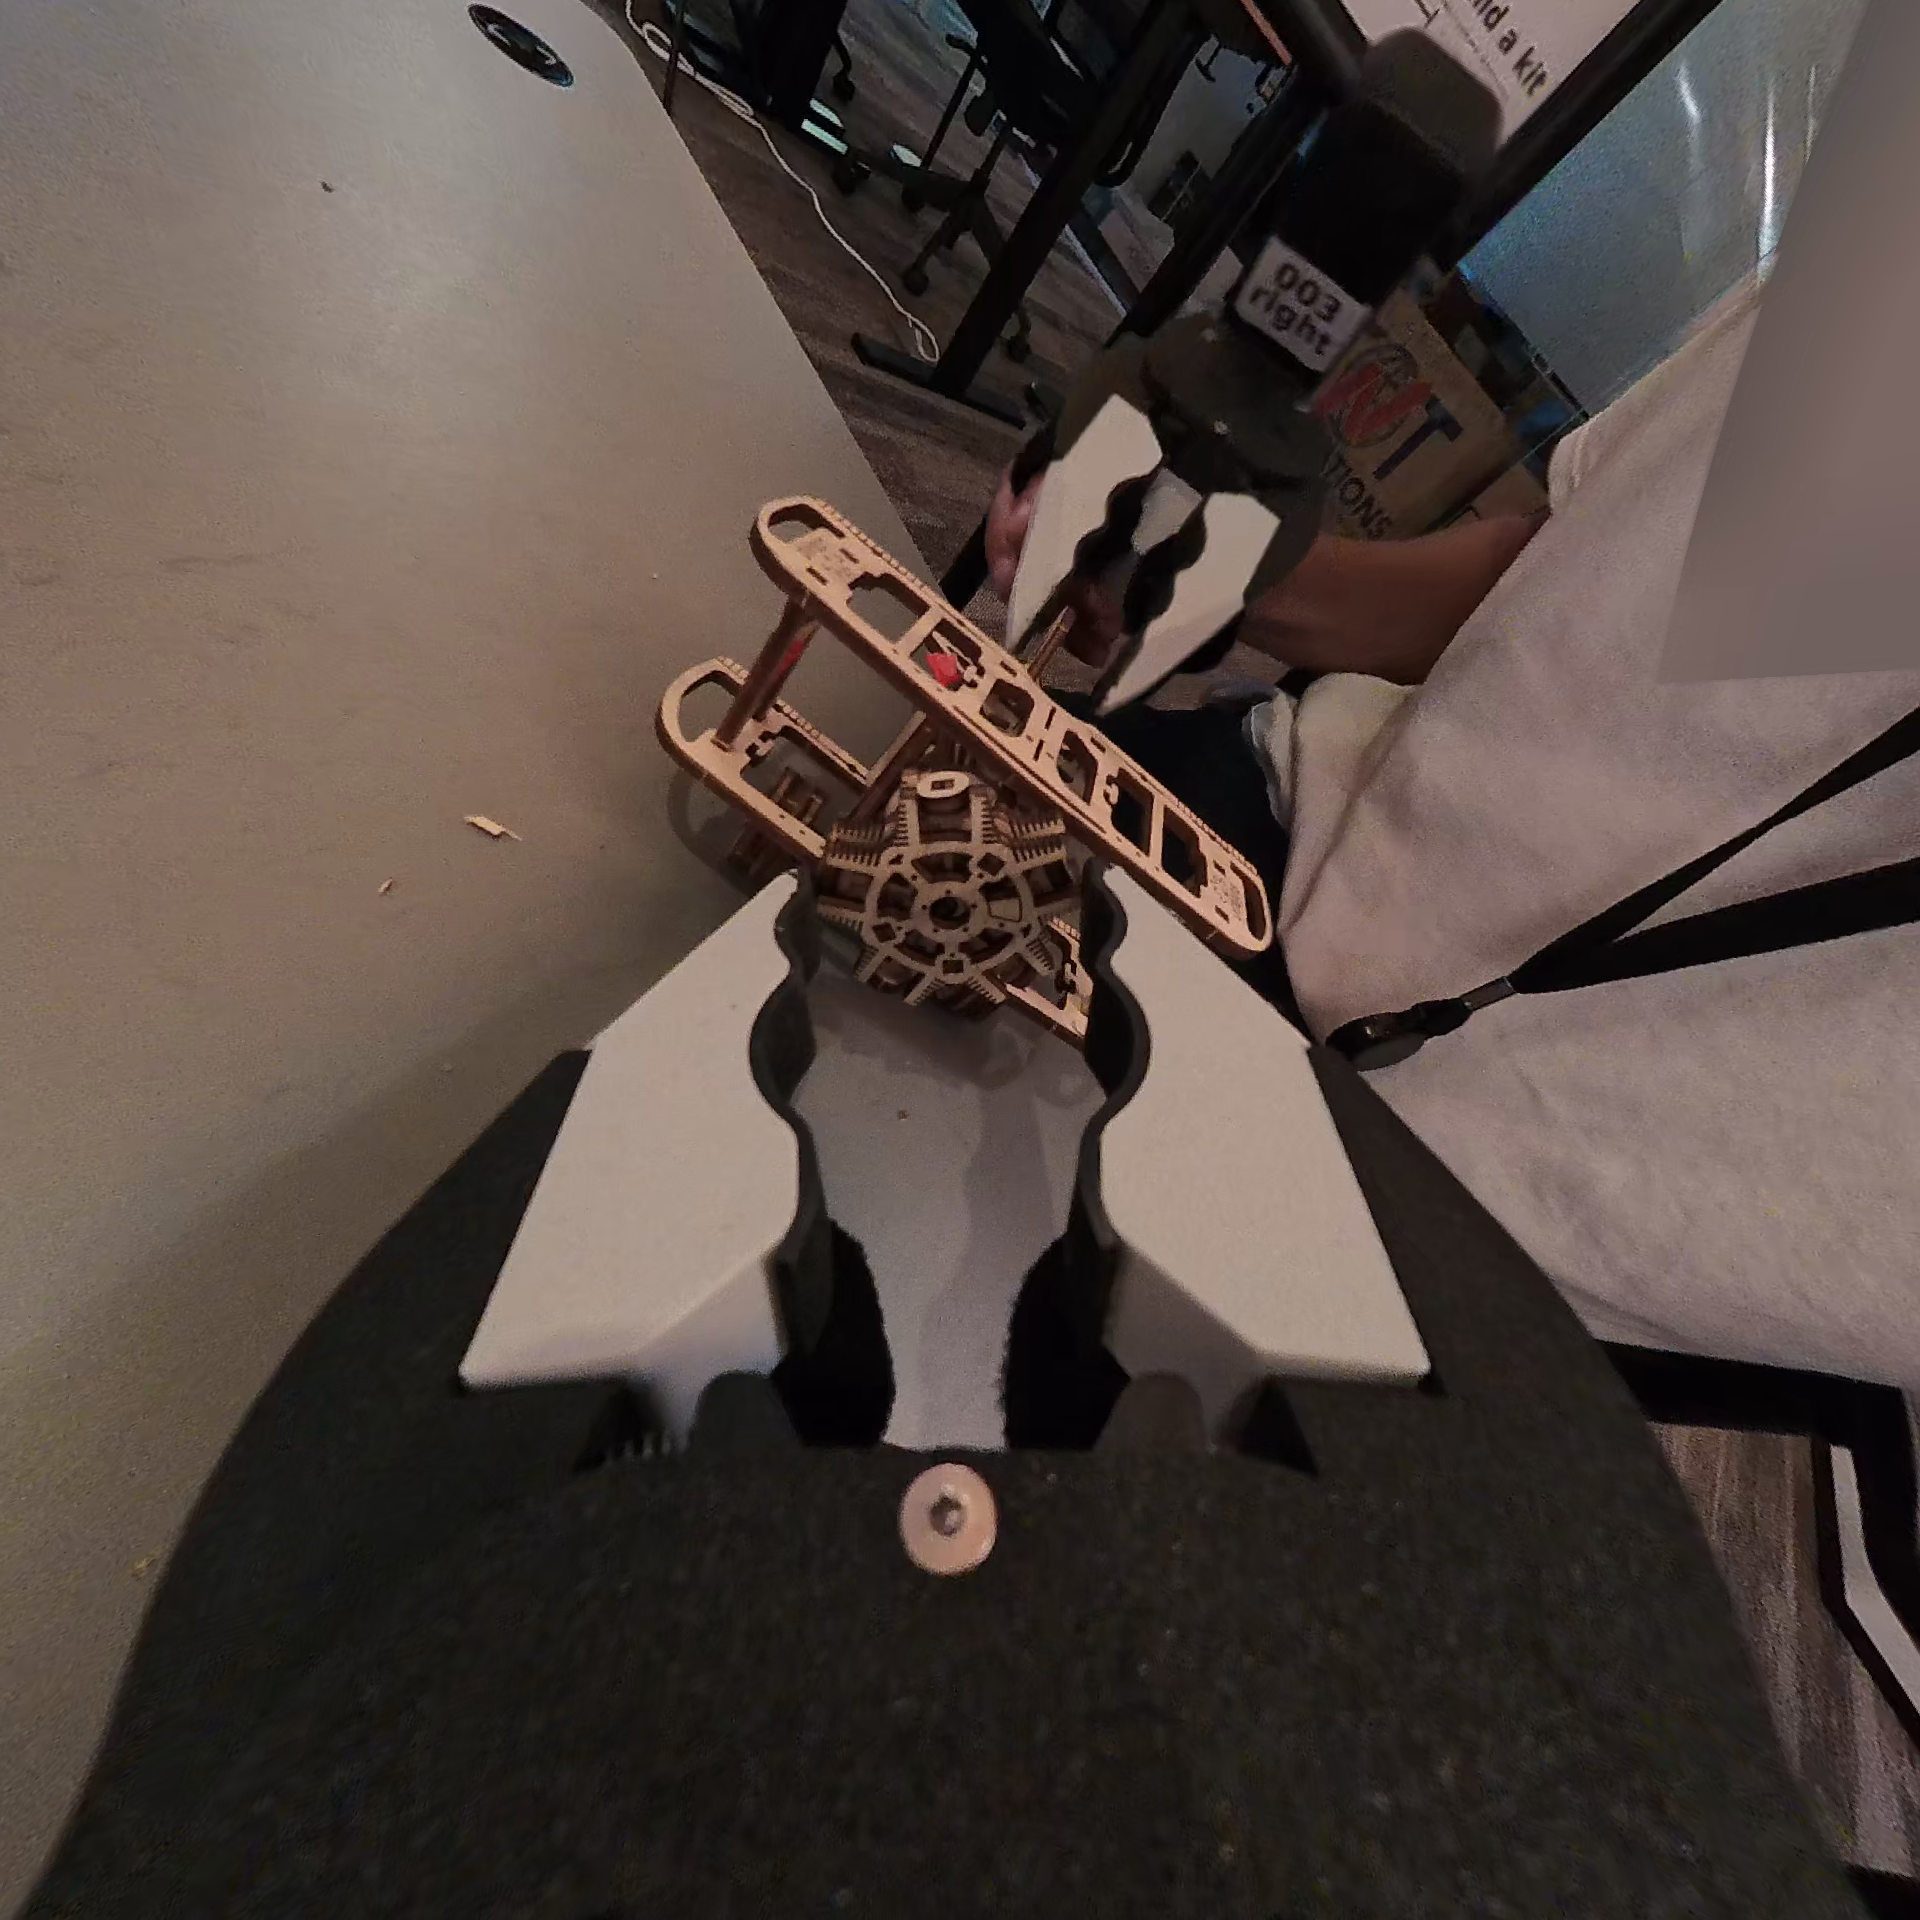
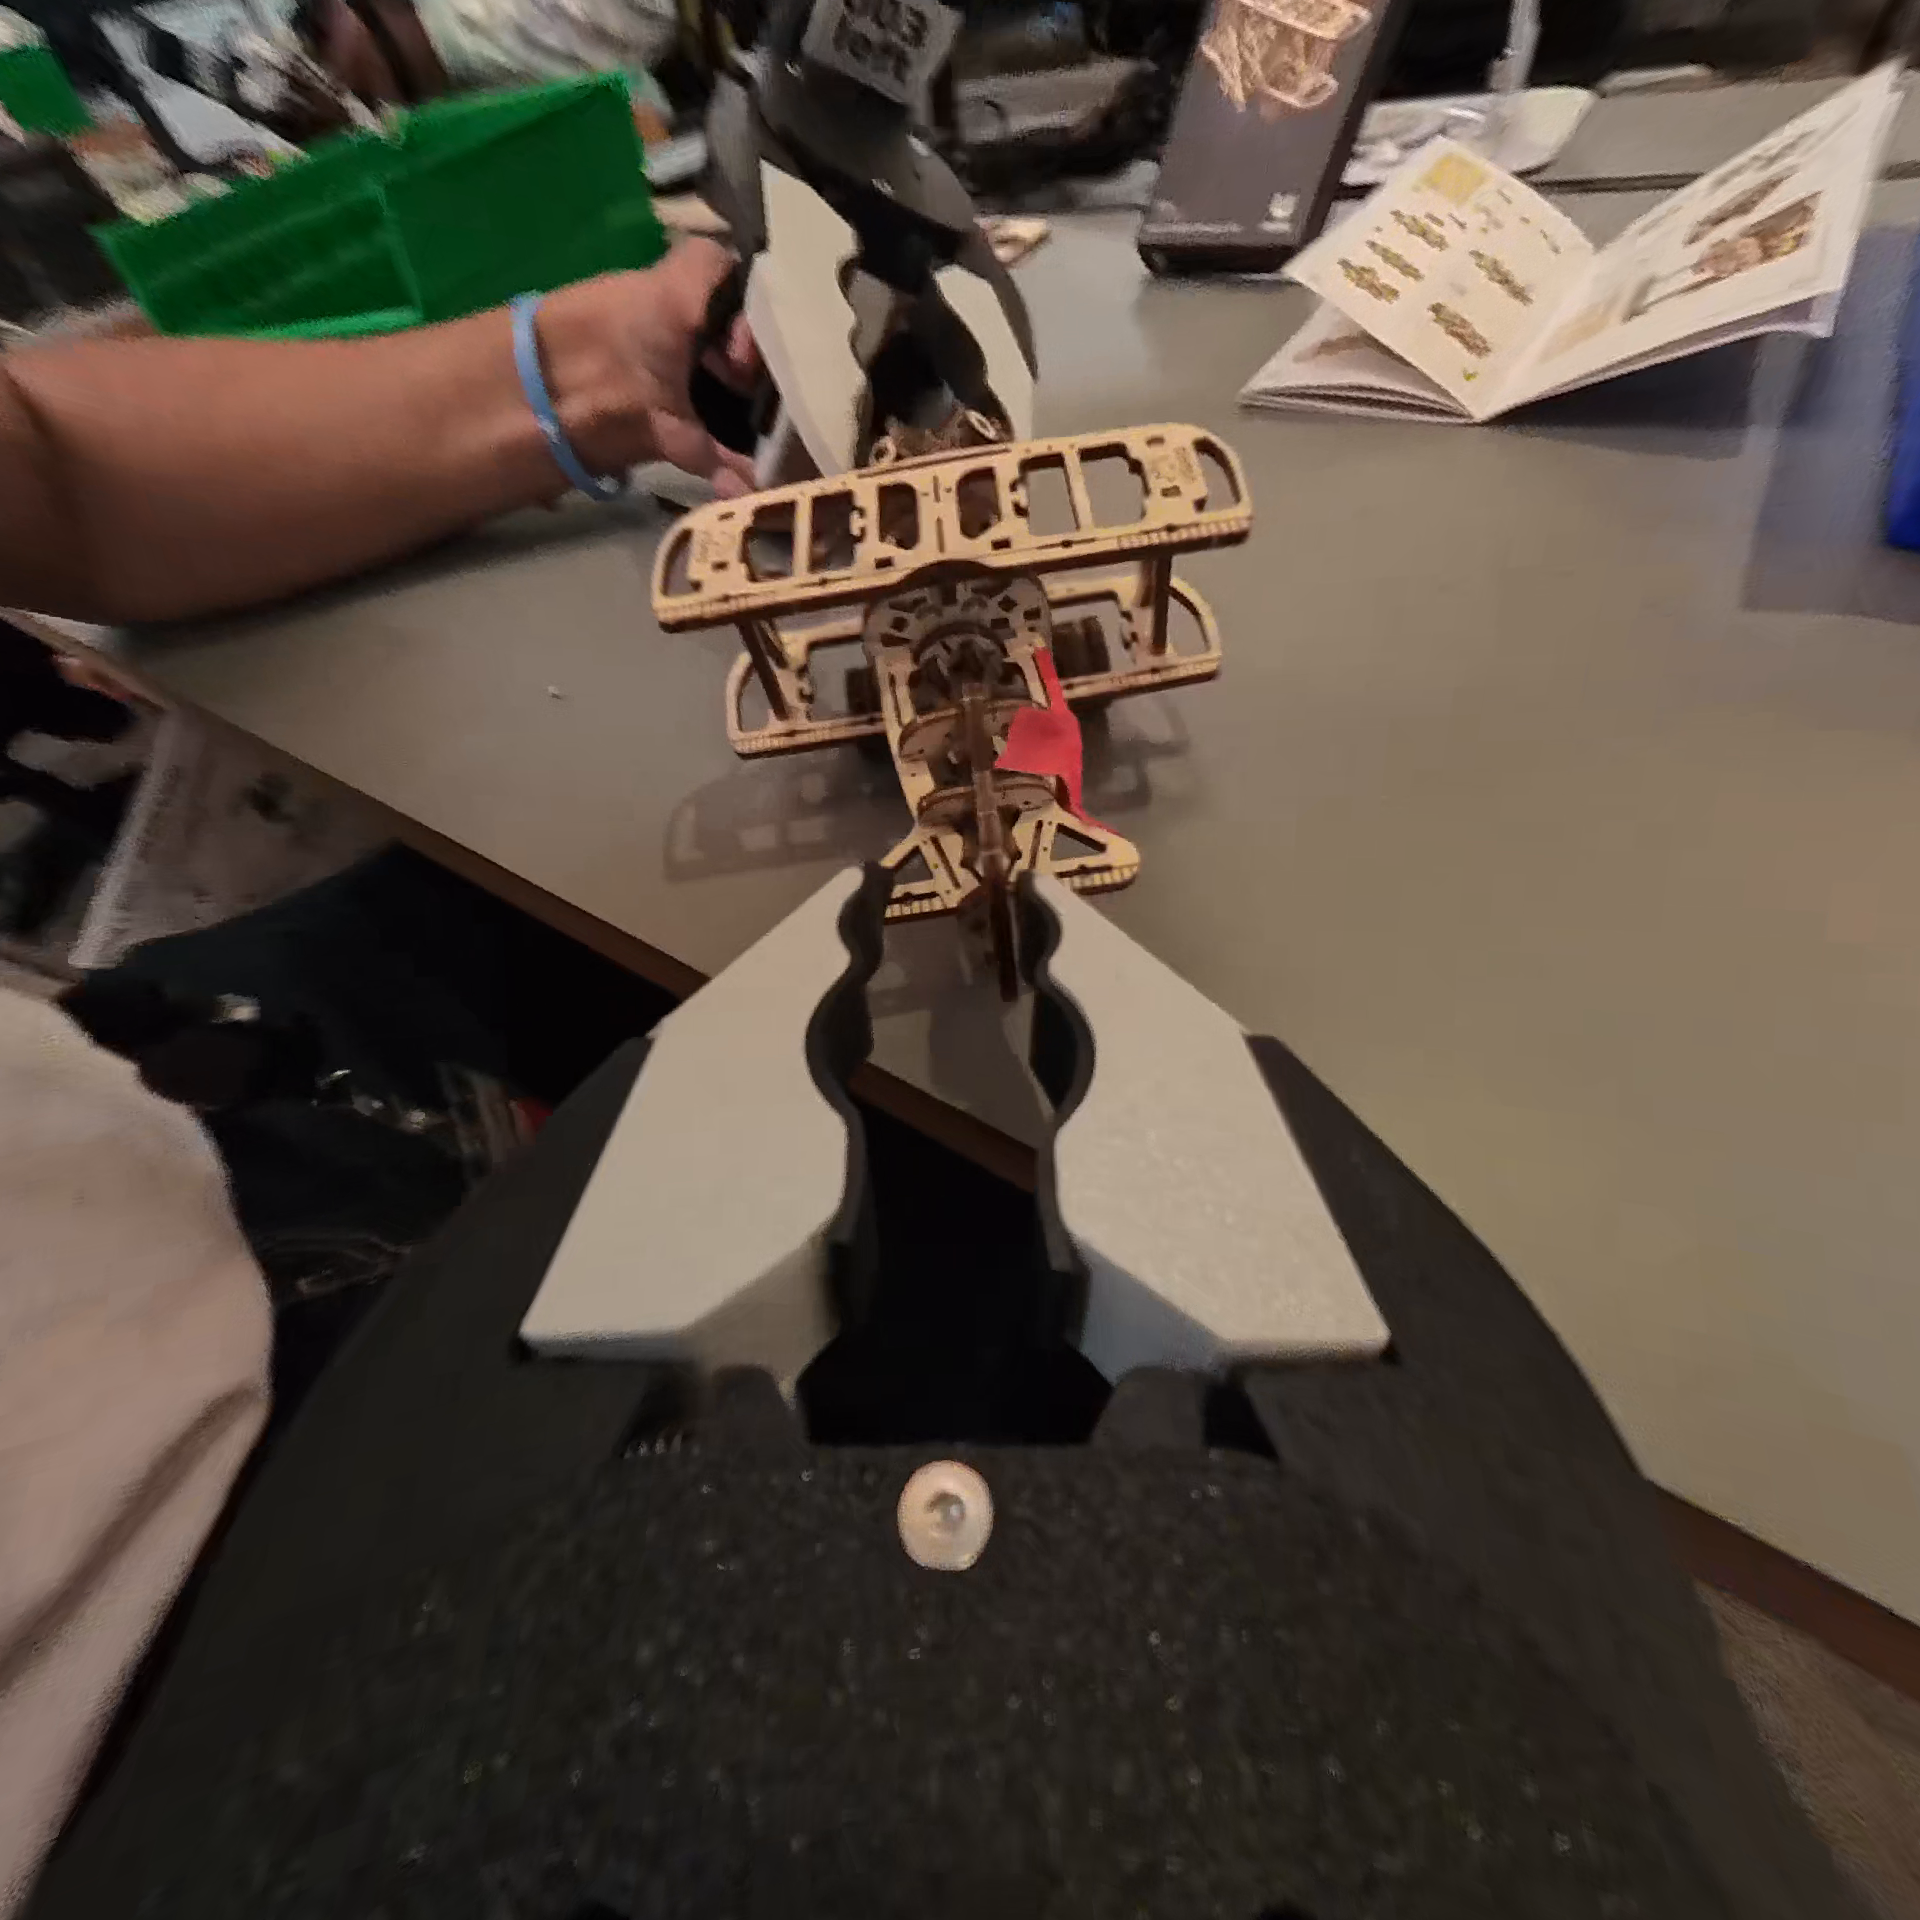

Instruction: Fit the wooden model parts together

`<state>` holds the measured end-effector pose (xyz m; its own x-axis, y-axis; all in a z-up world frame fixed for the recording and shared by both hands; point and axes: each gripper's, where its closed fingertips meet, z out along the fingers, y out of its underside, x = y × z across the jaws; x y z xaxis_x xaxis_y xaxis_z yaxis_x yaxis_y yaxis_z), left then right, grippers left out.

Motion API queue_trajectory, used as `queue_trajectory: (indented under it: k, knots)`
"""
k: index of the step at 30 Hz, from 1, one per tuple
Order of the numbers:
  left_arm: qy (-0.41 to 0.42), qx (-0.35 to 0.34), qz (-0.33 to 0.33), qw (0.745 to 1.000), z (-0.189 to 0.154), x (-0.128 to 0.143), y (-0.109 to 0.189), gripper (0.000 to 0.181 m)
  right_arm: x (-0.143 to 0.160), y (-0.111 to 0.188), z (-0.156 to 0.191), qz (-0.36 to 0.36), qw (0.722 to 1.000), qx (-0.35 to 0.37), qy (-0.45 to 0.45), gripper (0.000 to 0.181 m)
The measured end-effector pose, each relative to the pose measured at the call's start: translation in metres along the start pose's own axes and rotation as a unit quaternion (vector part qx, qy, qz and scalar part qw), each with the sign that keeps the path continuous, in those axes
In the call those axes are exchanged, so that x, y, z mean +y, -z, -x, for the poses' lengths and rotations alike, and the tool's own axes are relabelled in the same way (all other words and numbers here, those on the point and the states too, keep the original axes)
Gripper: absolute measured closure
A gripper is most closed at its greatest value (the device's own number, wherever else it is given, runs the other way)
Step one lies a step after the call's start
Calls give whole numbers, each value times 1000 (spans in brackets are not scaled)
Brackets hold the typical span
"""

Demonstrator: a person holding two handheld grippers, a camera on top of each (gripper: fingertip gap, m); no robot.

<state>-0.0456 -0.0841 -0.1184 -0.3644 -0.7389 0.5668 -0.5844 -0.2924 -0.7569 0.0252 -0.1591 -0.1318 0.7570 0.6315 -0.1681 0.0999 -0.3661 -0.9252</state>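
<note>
Your left gripper [image 1: 948, 914] has its two white fingers spread around the round radial engine at the nose of the wooden biplane model [image 1: 966, 769]; the engine sits right between the fingertips, and from the left wrist view you cannot tell whether the pads actually press on it or only flank it. The model rests on the grey table [image 1: 312, 623], close to its edge, with its two ladder-like wings running from ahead-left of your left gripper to just ahead-right of it. A few wood chips [image 1: 490, 827] lie on the table off to the left of those fingers. Your right gripper [image 2: 951, 894] comes at the model from the opposite end: its fingers stand apart with the tail fin and tailplane between the tips, the fin lying against the right finger's inner edge, though a firm grip cannot be made out. A red scrap [image 2: 1042, 740] hangs on the fuselage just ahead of those tips. Beyond the model from the right gripper, an open instruction booklet [image 2: 1558, 270] lies ahead-right, a dark box [image 2: 1247, 145] straight ahead, and a green bin [image 2: 416, 229] ahead-left.
</note>
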Motion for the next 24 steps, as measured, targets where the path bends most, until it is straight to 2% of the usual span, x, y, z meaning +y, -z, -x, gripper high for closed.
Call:
queue_trajectory:
  k: [4, 7, 13, 17, 18, 21, 24]
  knots:
    - [0, 6, 4, 1000, -2, 1, -1, 134, -1, 0, -5, -19, 999, -39, -25, 177]
    - [-1, 9, 4, 1000, -3, 1, -1, 134, -2, -3, -5, -30, 999, -43, -10, 178]
    - [5, 33, -5, 999, -7, -2, 2, 134, -3, -7, -8, -50, 995, -33, 74, 179]
    - [1, 31, -6, 1000, -7, -2, 2, 134, -1, -8, -8, -25, 996, -74, -52, 179]
    - [-1, 30, -4, 1000, -8, -1, 1, 134, -1, -7, -10, -27, 995, -73, -56, 179]
    - [4, 32, -5, 999, -7, -2, 2, 134, -2, -8, -8, -25, 998, -59, 17, 179]
    - [16, 42, -23, 999, -7, -6, 6, 134, -2, -11, -6, -2, 997, -77, 0, 179]
